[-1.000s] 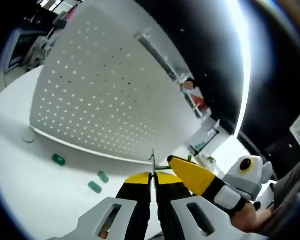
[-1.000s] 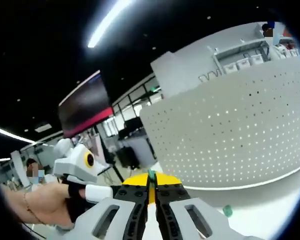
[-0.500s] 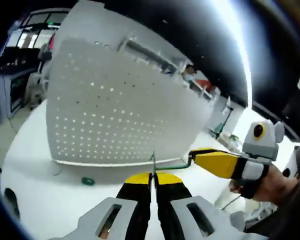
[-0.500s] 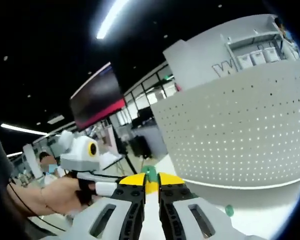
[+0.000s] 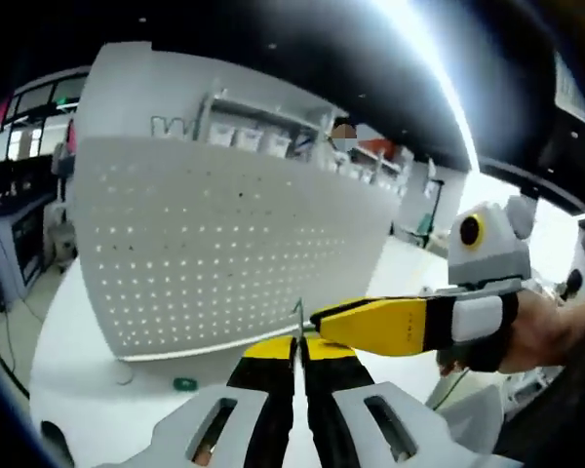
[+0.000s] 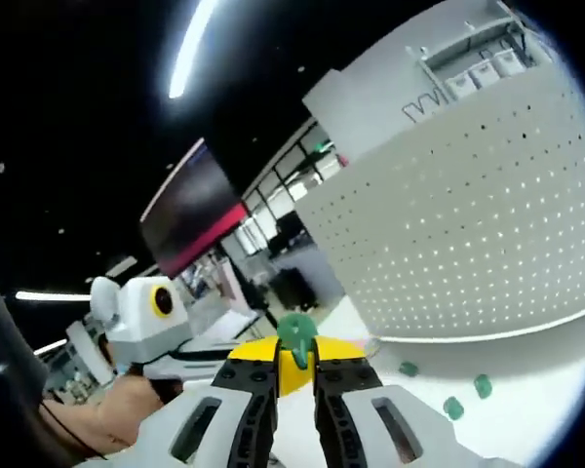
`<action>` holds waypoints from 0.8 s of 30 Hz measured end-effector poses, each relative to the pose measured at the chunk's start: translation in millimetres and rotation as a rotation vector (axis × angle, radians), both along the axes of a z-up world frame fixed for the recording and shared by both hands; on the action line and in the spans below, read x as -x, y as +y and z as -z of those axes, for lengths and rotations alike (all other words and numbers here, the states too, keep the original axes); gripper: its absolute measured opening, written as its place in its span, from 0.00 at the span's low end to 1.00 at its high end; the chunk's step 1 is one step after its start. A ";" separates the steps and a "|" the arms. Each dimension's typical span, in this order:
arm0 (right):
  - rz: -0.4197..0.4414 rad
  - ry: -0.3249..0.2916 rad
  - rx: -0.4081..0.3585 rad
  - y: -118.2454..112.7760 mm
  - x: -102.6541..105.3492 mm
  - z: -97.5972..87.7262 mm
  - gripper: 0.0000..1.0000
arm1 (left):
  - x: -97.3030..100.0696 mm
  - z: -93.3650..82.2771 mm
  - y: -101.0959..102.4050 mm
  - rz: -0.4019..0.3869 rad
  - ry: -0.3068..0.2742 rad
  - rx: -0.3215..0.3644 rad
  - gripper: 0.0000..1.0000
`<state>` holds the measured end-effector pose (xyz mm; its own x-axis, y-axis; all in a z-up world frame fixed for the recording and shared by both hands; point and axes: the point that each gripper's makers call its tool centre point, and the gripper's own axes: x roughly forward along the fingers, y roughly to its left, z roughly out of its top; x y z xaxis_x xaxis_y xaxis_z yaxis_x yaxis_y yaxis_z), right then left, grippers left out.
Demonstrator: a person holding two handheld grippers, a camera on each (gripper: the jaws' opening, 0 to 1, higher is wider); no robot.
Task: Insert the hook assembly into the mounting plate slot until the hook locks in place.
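Mounting plate (image 5: 224,253): faced more squarely in the left gripper view than a second ago. Read as a camera swing, not a shift of the plate. Standing upright on the white table (image 5: 88,400), with no hook seated in any visible perforation.

Right gripper (image 6: 295,349): brought in from the side over the last second. Its yellow jaws now lie level, with the tip just beside the left gripper (image 5: 298,341). Clamped on the green cap (image 6: 295,331), which sits larger and higher between the jaws than half a second ago.

Left gripper: jaws pressed together on the thin wire stem (image 5: 298,314) rising from their tips.

Hook assembly: held in the air between the two tools, in front of the plate and apart from it. Judged as still in alignment or hand-over, with insertion not yet begun and no locking possible from this position.

Surroundings:
- Dark screen with a red band (image 6: 190,219) behind, well apart from the work.
- A hand (image 5: 551,336) on the right tool and a hand (image 6: 107,429) on the left tool.
- Loose green pieces (image 6: 482,386) near the foot of the plate, untouched.

Obstructions: none visible between hook and plate. Expect the crossed jaws to crowd the approach. Free one tool before pushing the stem in.
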<state>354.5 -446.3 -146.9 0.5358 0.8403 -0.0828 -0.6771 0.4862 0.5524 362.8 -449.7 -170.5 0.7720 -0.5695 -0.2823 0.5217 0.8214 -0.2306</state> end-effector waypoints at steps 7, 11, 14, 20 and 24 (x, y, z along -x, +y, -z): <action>-0.019 0.109 -0.091 -0.9 1.6 4.5 0.06 | 0.9 0.4 0.4 0.007 -0.007 -0.022 0.01; -0.015 0.162 -0.131 -0.5 1.5 3.3 0.05 | 1.1 -1.4 2.2 0.008 -0.023 -0.047 0.01; -0.012 0.178 -0.121 -1.2 0.9 5.2 0.04 | 0.9 -0.4 2.4 0.014 -0.030 -0.073 0.02; 0.024 0.135 -0.068 -6.2 -2.2 9.7 0.01 | -1.1 1.8 1.3 0.028 -0.030 -0.103 0.02; 0.033 0.105 -0.046 -7.8 -2.6 9.6 0.00 | -1.3 1.7 -1.3 0.038 -0.030 -0.115 0.02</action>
